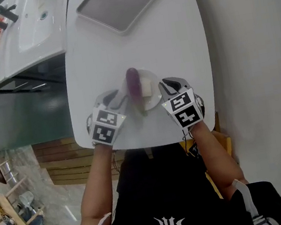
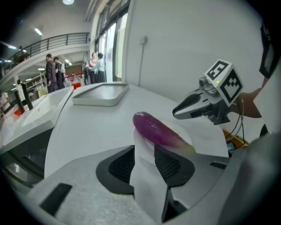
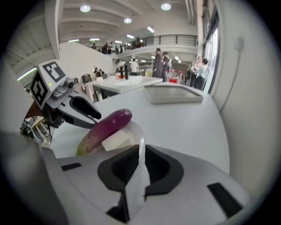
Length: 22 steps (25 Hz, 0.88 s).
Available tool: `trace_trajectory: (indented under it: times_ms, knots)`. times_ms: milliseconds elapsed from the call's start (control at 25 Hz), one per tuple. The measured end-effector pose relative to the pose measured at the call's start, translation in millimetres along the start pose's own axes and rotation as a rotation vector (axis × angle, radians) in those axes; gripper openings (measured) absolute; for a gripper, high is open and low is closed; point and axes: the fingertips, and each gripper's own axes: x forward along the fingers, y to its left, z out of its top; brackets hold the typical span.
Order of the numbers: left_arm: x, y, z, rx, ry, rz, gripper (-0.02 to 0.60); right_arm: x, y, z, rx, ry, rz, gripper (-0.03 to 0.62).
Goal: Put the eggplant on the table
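Observation:
A purple eggplant (image 1: pixel 133 83) (image 2: pixel 160 129) (image 3: pixel 105 125) lies on a small white plate (image 1: pixel 154 94) (image 3: pixel 135 128) near the front edge of the white table (image 1: pixel 119 48). A pale block (image 1: pixel 147 86) (image 3: pixel 115 139) sits beside it on the plate. My left gripper (image 1: pixel 121 98) (image 2: pixel 144 160) is at the plate's left side; its jaws stand wide apart, and the rim between them is not pinched. On the plate's right side, my right gripper (image 1: pixel 164 85) (image 3: pixel 141 162) has its jaws closed on the thin rim.
A grey tray (image 1: pixel 122 0) (image 2: pixel 101 94) (image 3: pixel 173 93) lies at the table's far end. A white sink counter (image 1: pixel 26 32) stands beyond the table's left edge, a white wall on the right. People stand in the far background.

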Motion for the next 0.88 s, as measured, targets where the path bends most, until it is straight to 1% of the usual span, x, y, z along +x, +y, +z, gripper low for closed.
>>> trace_trajectory:
  times_ms: [40, 80, 120, 160, 200, 280, 320, 400, 440, 480, 560, 600, 640, 680, 760, 880]
  knots:
    - [-9.9, -0.1, -0.6, 0.003, -0.05, 0.001, 0.135, -14.0, -3.5, 8.4, 0.019, -0.074, -0.016, 0.034]
    - [-21.0, -0.3, -1.5, 0.004, -0.101, -0.004, 0.135, -30.6, -4.9, 19.4, 0.038, -0.162, -0.013, 0.022]
    - [-33.6, -1.0, -2.7, 0.002, -0.156, -0.016, 0.128, -48.8, -2.9, 31.3, 0.067, -0.254, 0.016, 0.013]
    - [-48.0, -3.2, -5.0, -0.009, -0.214, -0.037, 0.099, -68.4, 3.4, 42.0, 0.109, -0.346, 0.071, 0.007]
    - [-64.2, -8.2, -9.2, -0.03, -0.274, -0.067, 0.046, -89.3, 13.4, 50.3, 0.161, -0.432, 0.145, 0.005]
    - [-98.6, -29.4, -23.4, -0.097, -0.38, -0.152, 0.021, -134.6, 38.5, 56.3, 0.268, -0.581, 0.303, 0.005]
    - [-115.3, -43.9, -32.1, -0.133, -0.423, -0.199, 0.018, -156.9, 49.6, 53.5, 0.306, -0.635, 0.357, 0.005]
    - [-147.0, -70.9, -45.9, -0.215, -0.503, -0.295, 0.008, -196.4, 68.0, 44.8, 0.336, -0.702, 0.408, 0.005]
    - [-162.4, -81.6, -48.9, -0.266, -0.545, -0.36, 0.007, -213.9, 76.5, 42.7, 0.346, -0.731, 0.426, 0.005]
    - [-177.2, -91.3, -49.6, -0.321, -0.587, -0.448, 0.007, -230.7, 85.1, 42.2, 0.363, -0.765, 0.448, 0.005]
    - [-206.6, -110.9, -48.2, -0.42, -0.665, -0.677, 0.006, -261.4, 104.3, 41.4, 0.405, -0.829, 0.488, 0.005]
    - [-222.3, -119.9, -46.9, -0.441, -0.701, -0.785, 0.006, -274.6, 114.5, 40.3, 0.417, -0.852, 0.492, 0.005]
    - [-239.0, -127.8, -44.8, -0.433, -0.739, -0.87, 0.006, -286.4, 124.3, 39.3, 0.421, -0.87, 0.483, 0.005]
    - [-256.5, -134.6, -41.9, -0.405, -0.779, -0.929, 0.006, -297.2, 133.2, 38.4, 0.425, -0.885, 0.466, 0.005]
    - [-290.8, -144.0, -34.2, -0.347, -0.87, -1.01, 0.008, -316.5, 147.8, 36.7, 0.445, -0.926, 0.429, 0.005]
    - [-331.4, -150.5, -20.3, -0.319, -1.007, -1.117, 0.009, -331.0, 165.7, 33.6, 0.465, -0.969, 0.389, 0.005]
